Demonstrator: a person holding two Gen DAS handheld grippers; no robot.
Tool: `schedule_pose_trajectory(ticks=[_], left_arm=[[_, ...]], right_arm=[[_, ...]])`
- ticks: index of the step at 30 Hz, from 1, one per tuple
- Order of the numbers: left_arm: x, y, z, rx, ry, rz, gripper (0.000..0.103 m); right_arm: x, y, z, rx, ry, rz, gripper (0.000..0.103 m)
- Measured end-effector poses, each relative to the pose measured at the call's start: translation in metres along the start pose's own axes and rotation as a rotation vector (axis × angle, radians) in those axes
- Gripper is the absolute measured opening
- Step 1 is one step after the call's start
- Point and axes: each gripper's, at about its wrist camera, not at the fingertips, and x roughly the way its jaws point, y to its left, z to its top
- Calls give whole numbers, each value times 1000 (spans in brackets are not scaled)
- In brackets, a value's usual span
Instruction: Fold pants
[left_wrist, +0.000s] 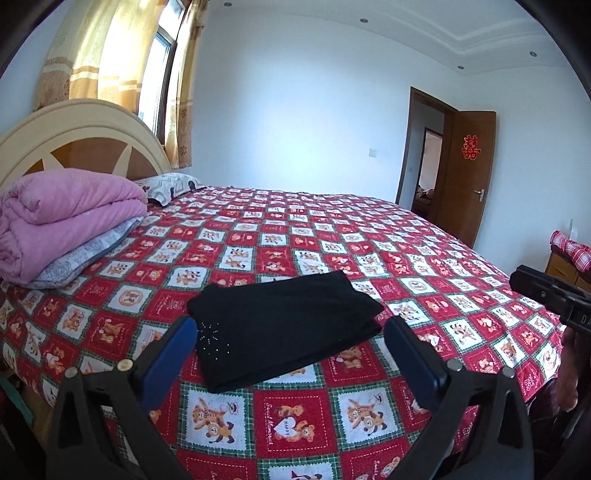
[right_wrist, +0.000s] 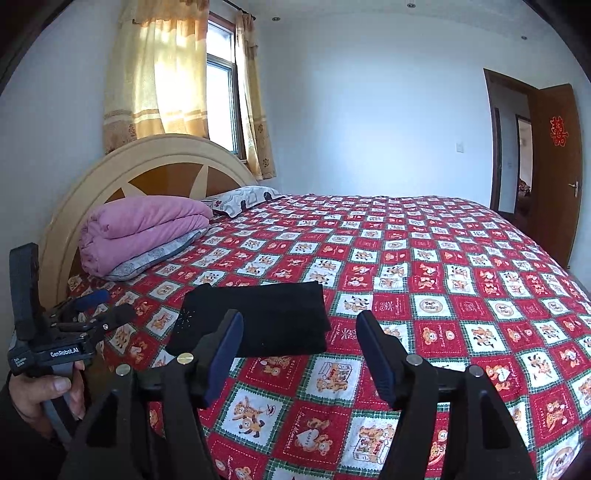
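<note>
Black pants lie folded in a compact stack on the red teddy-bear bedspread, near the bed's front edge (tiny studs show at the stack's 9 o'clock corner). Left gripper: fingers spread wide, holding nothing, just short of the stack. Right gripper: also spread, empty, pants at its 11 o'clock. Pink quilt w/ pillows sits at 10 o'clock by the headboard.

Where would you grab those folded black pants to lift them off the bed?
Probably the near edge of the pants, coming in low from the front. They lie flat in a stacked bundle, and that edge shows the layers together, so one pinch could catch them all. Both the left gripper and right gripper are open and face it.
</note>
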Motion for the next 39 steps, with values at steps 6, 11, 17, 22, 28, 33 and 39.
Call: schedule_pose_trajectory(ticks=[6, 11, 17, 22, 28, 33, 39], left_arm=[[1, -7, 3, 34, 15, 8, 103], [0, -11, 2, 44, 17, 4, 103], [-1, -12, 2, 44, 7, 5, 103], [-4, -13, 3, 49, -16, 16, 103], [-5, -14, 3, 53, -29, 42, 103], [-1, -11, 1, 42, -22, 72, 103], [-2, 2, -2, -13, -35, 74, 103]], right_arm=[[-2, 2, 1, -8, -4, -1, 65], [-4, 4, 2, -10, -9, 0, 66], [-7, 4, 2, -13, -11, -1, 66], [-7, 4, 3, -16, -11, -2, 66], [-8, 4, 3, -20, -15, 0, 66], [-8, 4, 2, -21, -13, -1, 66], [-7, 2, 2, -22, -8, 0, 66]])
